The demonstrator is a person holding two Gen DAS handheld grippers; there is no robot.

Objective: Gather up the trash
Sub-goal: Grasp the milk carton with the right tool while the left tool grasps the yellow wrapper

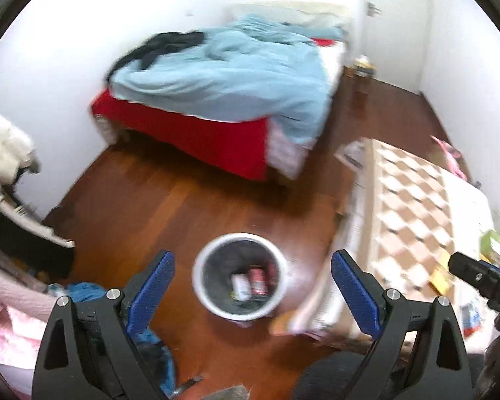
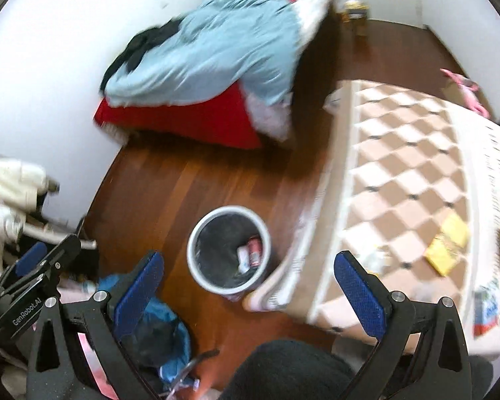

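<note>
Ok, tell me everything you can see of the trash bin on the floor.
The trash bin is round, with a white rim and wall and a dark liner, upright and open-topped on the reddish wood floor. It stands close beside the checkered table's hanging cloth edge; contact is unclear. Inside lie a few pieces, one red and one whitish, blurred. Both grippers are open and clear of it.
</note>
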